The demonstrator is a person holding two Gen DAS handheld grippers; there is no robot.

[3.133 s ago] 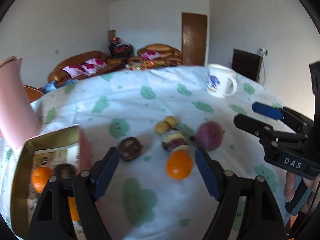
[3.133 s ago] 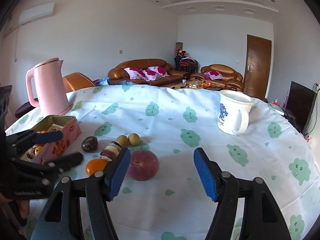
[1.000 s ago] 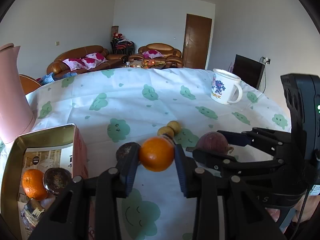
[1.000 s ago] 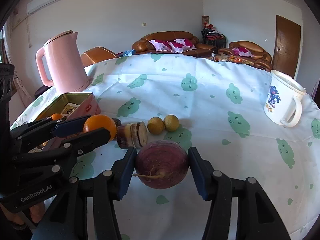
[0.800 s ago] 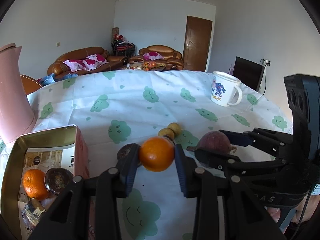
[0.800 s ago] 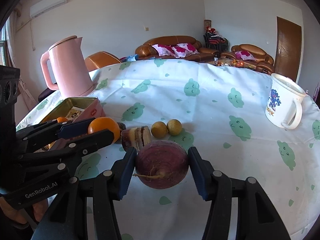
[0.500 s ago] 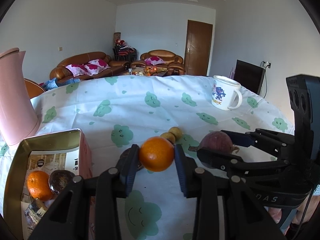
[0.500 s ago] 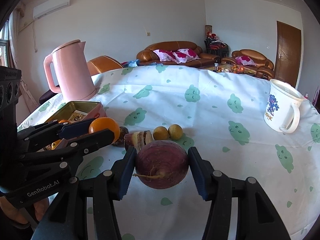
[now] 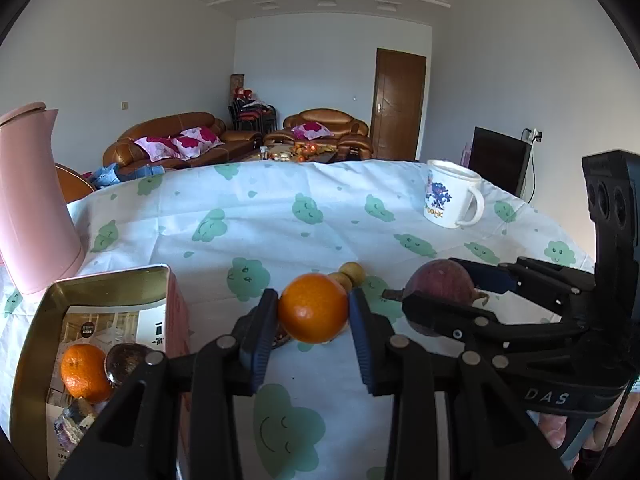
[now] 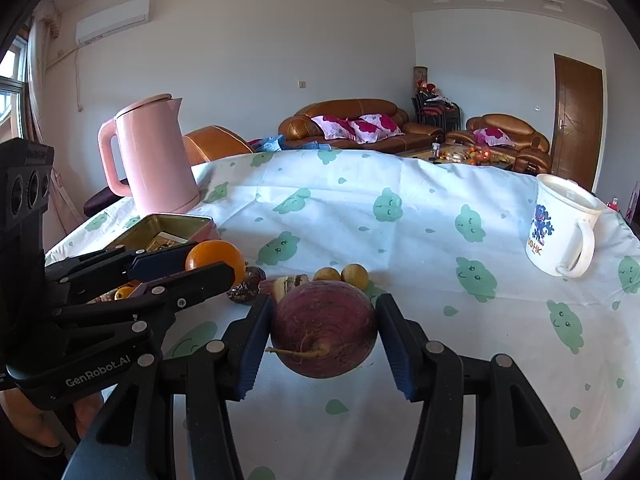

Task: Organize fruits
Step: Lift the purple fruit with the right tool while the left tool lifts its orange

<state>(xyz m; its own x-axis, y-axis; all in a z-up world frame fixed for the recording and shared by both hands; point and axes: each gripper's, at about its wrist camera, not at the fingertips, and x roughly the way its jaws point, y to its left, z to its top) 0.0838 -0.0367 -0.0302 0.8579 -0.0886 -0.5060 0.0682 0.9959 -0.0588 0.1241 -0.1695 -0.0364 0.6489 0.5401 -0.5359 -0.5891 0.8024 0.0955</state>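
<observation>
Clutter rings both lifted fruits: left claw (image 9: 313,309) clamps an orange (image 9: 313,307) beside the open tin (image 9: 100,289); right claw (image 10: 324,330) clamps a purple fruit (image 10: 324,330) above the tabletop (image 10: 400,240), kettle (image 10: 154,154) and mug (image 10: 560,226) well apart

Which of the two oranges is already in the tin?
The smaller orange lying in the open tin, beside a dark fruit. The other orange is clamped in the left gripper.
</observation>
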